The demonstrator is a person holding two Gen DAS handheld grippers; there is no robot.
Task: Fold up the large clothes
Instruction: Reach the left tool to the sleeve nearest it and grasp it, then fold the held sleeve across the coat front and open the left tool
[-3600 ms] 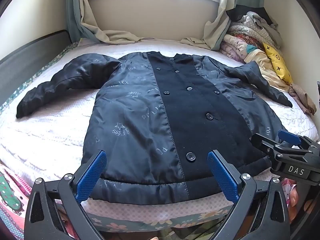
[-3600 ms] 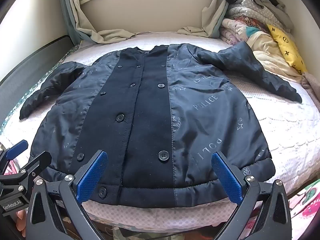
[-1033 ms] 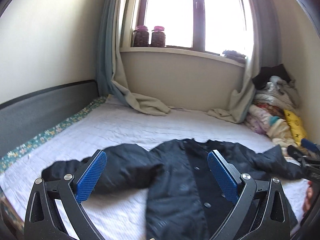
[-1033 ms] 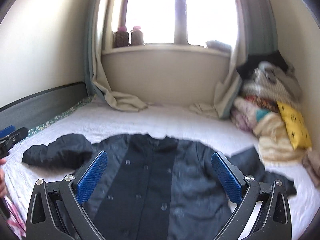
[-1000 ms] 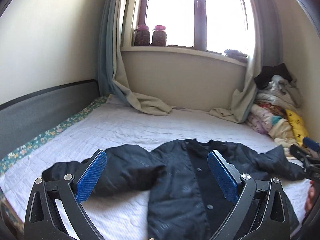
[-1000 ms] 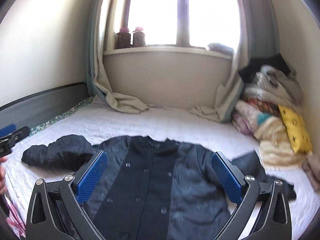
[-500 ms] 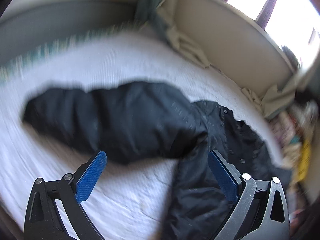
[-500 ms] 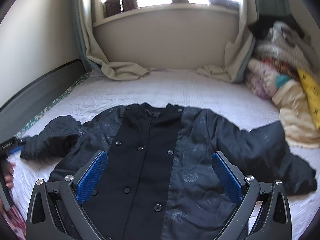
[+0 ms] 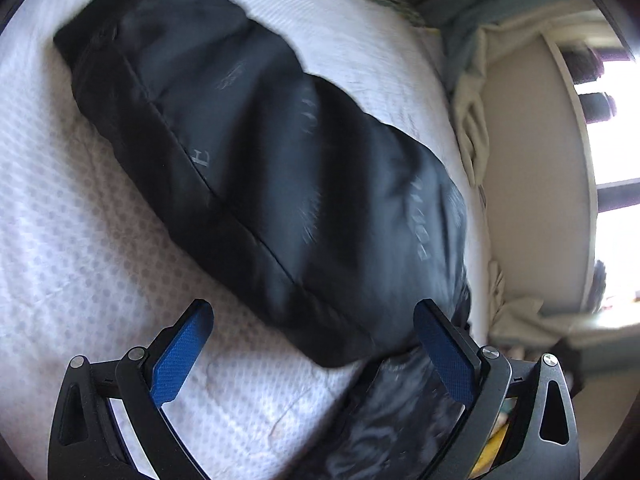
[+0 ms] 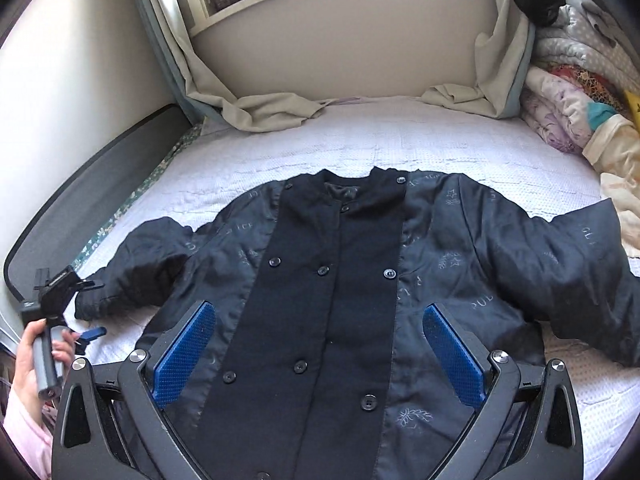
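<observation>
Dark, slightly glossy padded fabric fills both views: a navy buttoned coat lies face up and spread flat on the white dotted bedspread, collar toward the far window wall and hem toward the near edge, both sleeves out to the sides. A pile of folded bedding sits at the far right and a cream curtain trails onto the far end of the bed. Compared with the frames of a second ago, when both cameras looked level across the room, the left gripper has swung down and out to the coat's left sleeve, which now occupies most of its blurred view; its blue pads are spread wide with the sleeve's upper end lying between them, not yet pinched. The right gripper has tipped down over the coat's front, its jaws likewise spread and holding nothing. In the right wrist view the left gripper appears small at the sleeve's cuff, held in a hand in a pink sleeve. The shift suggests the first fold, sleeve across the chest, is about to begin; no fold is yet made.
</observation>
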